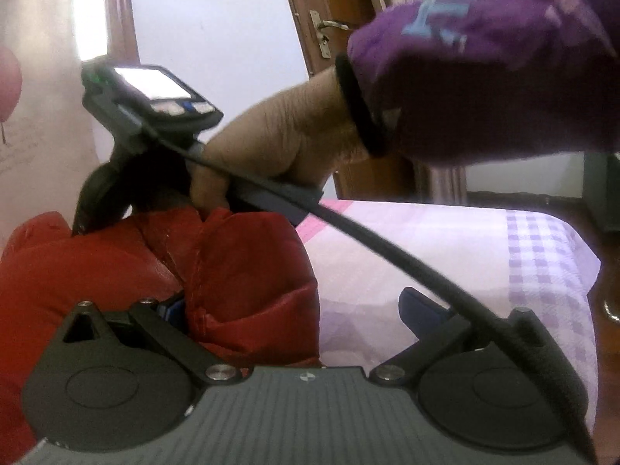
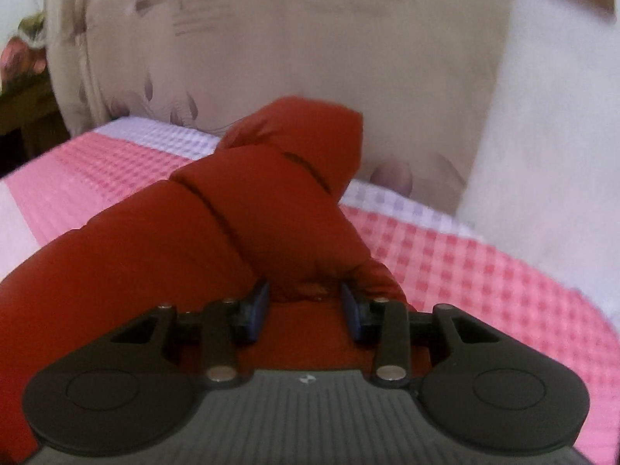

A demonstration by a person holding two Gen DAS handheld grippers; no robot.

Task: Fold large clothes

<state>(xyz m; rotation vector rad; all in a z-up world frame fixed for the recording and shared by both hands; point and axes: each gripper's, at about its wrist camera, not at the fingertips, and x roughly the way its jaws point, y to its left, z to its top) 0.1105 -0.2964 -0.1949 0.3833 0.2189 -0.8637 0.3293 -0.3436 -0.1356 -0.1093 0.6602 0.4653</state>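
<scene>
Checked bedding (image 2: 484,271) carries a puffy red jacket (image 2: 217,228) as two handheld grippers work over the bed.

Nearest, the right gripper (image 2: 306,306) pinches a bunched fold of the quilted jacket; the left gripper (image 1: 290,310) stands wide open, jacket beside one finger, nothing clamped. Beyond, a hand (image 1: 271,143) in a purple sleeve (image 1: 484,77), a beige pillow (image 2: 310,38), a wooden door (image 1: 329,7).

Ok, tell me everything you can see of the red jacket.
The red jacket is puffy and quilted, with stitched seams and a smooth, slightly shiny shell. It lies bunched on the checked bedsheet. The right gripper pinches a fold of it; the left gripper stands open beside another bulge.
</scene>
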